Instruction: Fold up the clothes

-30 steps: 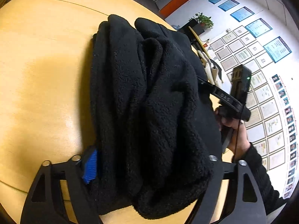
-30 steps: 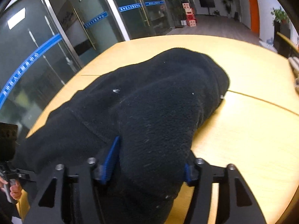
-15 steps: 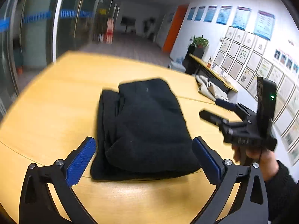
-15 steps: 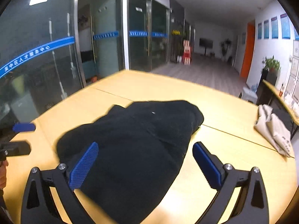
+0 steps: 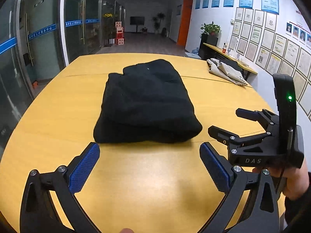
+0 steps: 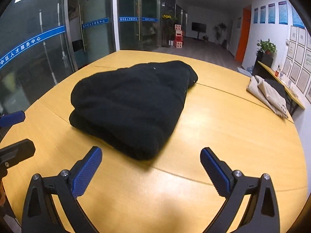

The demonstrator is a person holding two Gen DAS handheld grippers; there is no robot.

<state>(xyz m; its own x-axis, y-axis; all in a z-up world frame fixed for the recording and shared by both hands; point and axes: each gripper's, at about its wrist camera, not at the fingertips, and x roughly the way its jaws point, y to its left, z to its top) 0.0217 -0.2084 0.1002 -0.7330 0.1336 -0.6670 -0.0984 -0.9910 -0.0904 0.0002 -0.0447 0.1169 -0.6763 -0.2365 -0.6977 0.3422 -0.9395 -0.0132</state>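
Note:
A black fleece garment (image 5: 145,101) lies folded into a thick bundle in the middle of the round wooden table (image 5: 48,116). My left gripper (image 5: 149,155) hangs open in front of the bundle's near edge, nothing between its blue pads. The right gripper (image 5: 225,123) shows at the right of the left wrist view, held by a hand (image 5: 293,182), open and clear of the cloth. In the right wrist view the same black garment (image 6: 132,101) rests ahead of my open right gripper (image 6: 151,157). The left gripper's fingers (image 6: 13,116) poke in at the left edge.
A beige garment (image 5: 225,70) lies crumpled at the table's far right edge, also seen as beige cloth (image 6: 268,95) in the right wrist view. Glass doors stand to the left and a wall of framed papers to the right. A potted plant (image 5: 210,29) sits behind.
Both grippers let go of the black fleece, opened wide and drew back and up from it. The garment now lies folded on the table, farther from both cameras.

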